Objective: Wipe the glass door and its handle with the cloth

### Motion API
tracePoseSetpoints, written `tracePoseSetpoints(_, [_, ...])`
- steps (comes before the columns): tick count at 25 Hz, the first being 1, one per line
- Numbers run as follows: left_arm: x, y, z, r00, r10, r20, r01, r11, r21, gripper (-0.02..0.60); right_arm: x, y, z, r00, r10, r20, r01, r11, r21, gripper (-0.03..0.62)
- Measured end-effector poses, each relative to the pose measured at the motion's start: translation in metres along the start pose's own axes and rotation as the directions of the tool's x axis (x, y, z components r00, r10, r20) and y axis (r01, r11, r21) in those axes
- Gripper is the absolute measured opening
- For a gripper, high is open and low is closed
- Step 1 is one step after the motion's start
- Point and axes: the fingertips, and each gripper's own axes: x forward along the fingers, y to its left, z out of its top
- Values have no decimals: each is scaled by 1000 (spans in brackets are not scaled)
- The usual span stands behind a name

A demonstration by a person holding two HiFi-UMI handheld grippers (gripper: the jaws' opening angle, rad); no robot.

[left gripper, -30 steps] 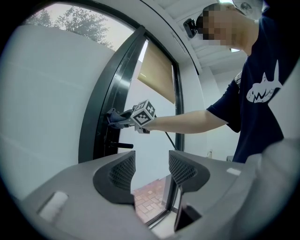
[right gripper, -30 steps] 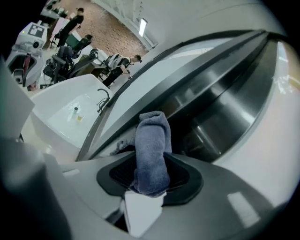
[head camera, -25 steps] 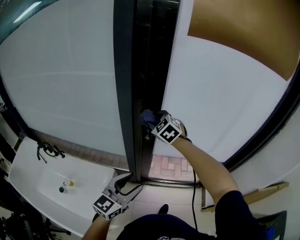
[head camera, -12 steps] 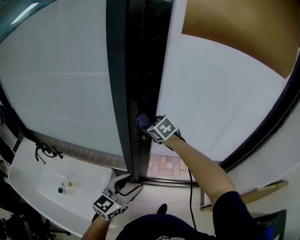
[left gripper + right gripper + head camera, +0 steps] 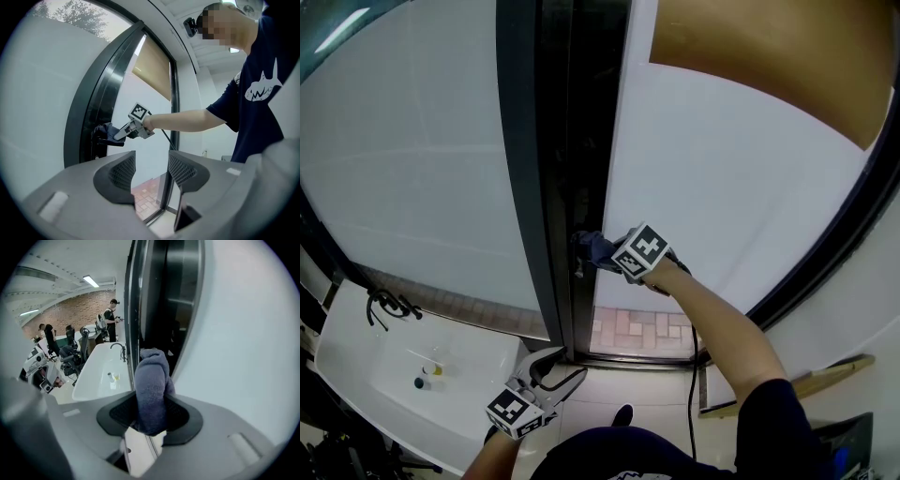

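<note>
My right gripper is shut on a blue-grey cloth and holds it against the edge of the frosted glass door, at handle height. In the left gripper view the cloth lies over the dark handle. Seen from the right gripper view, the cloth stands bunched between the jaws of that gripper, beside the dark door frame. Low by the person's body, my left gripper is open and holds nothing; its jaws point toward the door.
A white sink with a dark tap stands at the lower left. The dark frame separates the door from a fixed frosted pane. A wooden strip lies at the lower right. Several people are far back.
The right gripper has stayed at the door's edge with the cloth, shifting a little and turning at the wrist. The left gripper has not moved.
</note>
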Motion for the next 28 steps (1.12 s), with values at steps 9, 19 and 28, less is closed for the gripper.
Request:
tracePoseSetpoints(9, [4, -3, -5, 1000, -22, 2, 22, 1000, 9, 214, -37, -32, -40, 999, -52, -14, 53, 998, 23, 155])
tracePoseSetpoints(19, [-9, -2, 2, 1000, 23, 11, -23, 1000, 12, 214, -11, 7, 51, 987, 8, 160, -11, 1000, 18, 158])
tracePoseSetpoints(28, [-25, 0, -7, 998, 59, 6, -59, 998, -6, 214, 25, 11, 43, 994, 67, 81, -76, 990, 115, 156])
